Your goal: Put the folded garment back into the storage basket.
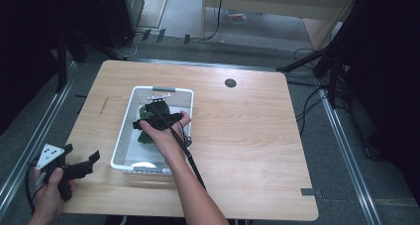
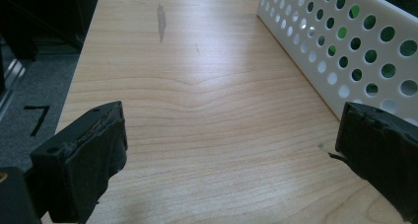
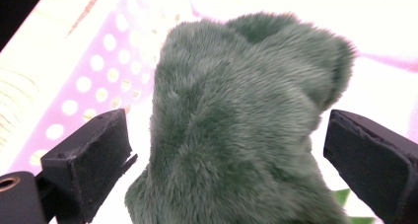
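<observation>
Left claw [image 1: 81, 164] hovers over the near left corner of the worktop [image 1: 247, 136], released and gripping nothing — in the left gripper view its jaws stand wide apart over bare wood, with the holed side wall of the white basket [image 2: 345, 51] just to one side. Right claw [image 1: 157, 117] is down inside that basket [image 1: 125, 131], its jaws spread on either side of a green plush toy [image 3: 236, 135] but apart from it. The basket's walls surround the toy.
</observation>
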`<state>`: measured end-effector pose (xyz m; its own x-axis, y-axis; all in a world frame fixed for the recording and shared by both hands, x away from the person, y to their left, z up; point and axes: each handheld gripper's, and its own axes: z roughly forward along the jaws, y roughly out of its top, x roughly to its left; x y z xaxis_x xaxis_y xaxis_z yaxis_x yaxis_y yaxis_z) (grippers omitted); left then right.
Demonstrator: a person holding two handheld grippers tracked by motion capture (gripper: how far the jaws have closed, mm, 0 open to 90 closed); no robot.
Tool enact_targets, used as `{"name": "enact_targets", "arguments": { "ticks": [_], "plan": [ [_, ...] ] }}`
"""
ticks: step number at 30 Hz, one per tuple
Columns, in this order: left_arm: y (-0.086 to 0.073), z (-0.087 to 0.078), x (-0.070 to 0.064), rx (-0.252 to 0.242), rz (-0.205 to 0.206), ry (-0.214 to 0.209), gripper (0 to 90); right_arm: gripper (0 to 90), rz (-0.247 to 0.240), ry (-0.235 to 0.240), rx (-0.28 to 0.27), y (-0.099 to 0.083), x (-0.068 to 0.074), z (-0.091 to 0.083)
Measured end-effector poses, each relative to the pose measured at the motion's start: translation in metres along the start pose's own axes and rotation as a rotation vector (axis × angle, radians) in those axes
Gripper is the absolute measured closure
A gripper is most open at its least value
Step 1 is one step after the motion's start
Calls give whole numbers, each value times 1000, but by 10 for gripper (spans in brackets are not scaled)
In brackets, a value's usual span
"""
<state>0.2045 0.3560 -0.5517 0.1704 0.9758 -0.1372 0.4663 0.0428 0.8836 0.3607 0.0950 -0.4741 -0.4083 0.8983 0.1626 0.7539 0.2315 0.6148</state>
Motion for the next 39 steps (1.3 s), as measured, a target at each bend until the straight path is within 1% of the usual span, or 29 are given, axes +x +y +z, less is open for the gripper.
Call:
{"name": "enact_targets", "arguments": {
  "ticks": [2, 3, 4, 7, 8, 9, 11, 12, 13, 14, 15, 18, 21, 25, 27, 28, 29, 30, 32, 33, 34, 39],
  "plan": [
    [0, 0, 0, 0, 1, 0, 3, 42, -6, 9, -14, 1, -1, -6],
    [0, 0, 0, -2, -1, 0, 3, 42, -6, 9, -14, 1, -1, -6],
    [0, 0, 0, -1, -1, 1, 3, 43, -3, 17, -31, 3, -2, -14],
    [0, 0, 0, 1, 0, -1, 3, 42, 0, 25, -63, 5, -7, -26],
    [0, 0, 0, 1, 0, -1, 3, 42, 0, 25, -63, 5, -7, -26],
    [0, 0, 0, 2, 3, -1, 3, 42, 2, 29, -90, 6, -12, -34],
    [0, 0, 0, 2, 3, -1, 3, 42, 3, 28, -99, 6, -14, -37],
    [0, 0, 0, 1, 0, -1, 3, 40, 1, 29, -112, 7, -18, -42],
    [0, 0, 0, 1, -1, -1, 3, 40, 4, 20, -140, 7, -25, -51],
    [0, 0, 0, 1, -1, -1, 3, 40, 4, 20, -140, 7, -25, -51],
    [0, 0, 0, 1, 0, 0, 3, 39, 6, 19, -164, 6, -35, -58],
    [0, 0, 0, 1, 0, 0, 3, 37, 21, 11, -182, 4, -47, -66],
    [0, 0, 0, 1, -1, 1, 3, 37, 32, 3, -201, 1, -63, -75],
    [0, 0, 0, 1, -1, 1, 3, 37, 41, -11, -227, -5, -81, -85],
    [0, 0, 0, 2, -2, 1, 3, 37, 43, -20, -233, -9, -90, -88],
    [0, 0, 0, 2, -2, 1, 3, 37, 43, -20, -233, -9, -90, -88],
    [0, 0, 0, 2, -2, 1, 3, 37, 48, -24, -233, -11, -95, -89],
    [0, 0, 0, 2, -1, 2, 3, 37, 57, -33, -236, -16, -106, -92],
    [0, 0, 0, 2, -2, 2, 3, 37, 62, -34, -238, -20, -113, -94],
    [0, 0, 0, 2, -2, 2, 3, 37, 62, -34, -238, -20, -113, -94],
    [0, 0, 0, 3, -2, 1, 3, 37, 64, -45, -242, -25, -121, -96],
    [0, 0, 0, 3, -2, 3, 3, 37, 78, -62, -247, -36, -139, -98]
  ]
}}
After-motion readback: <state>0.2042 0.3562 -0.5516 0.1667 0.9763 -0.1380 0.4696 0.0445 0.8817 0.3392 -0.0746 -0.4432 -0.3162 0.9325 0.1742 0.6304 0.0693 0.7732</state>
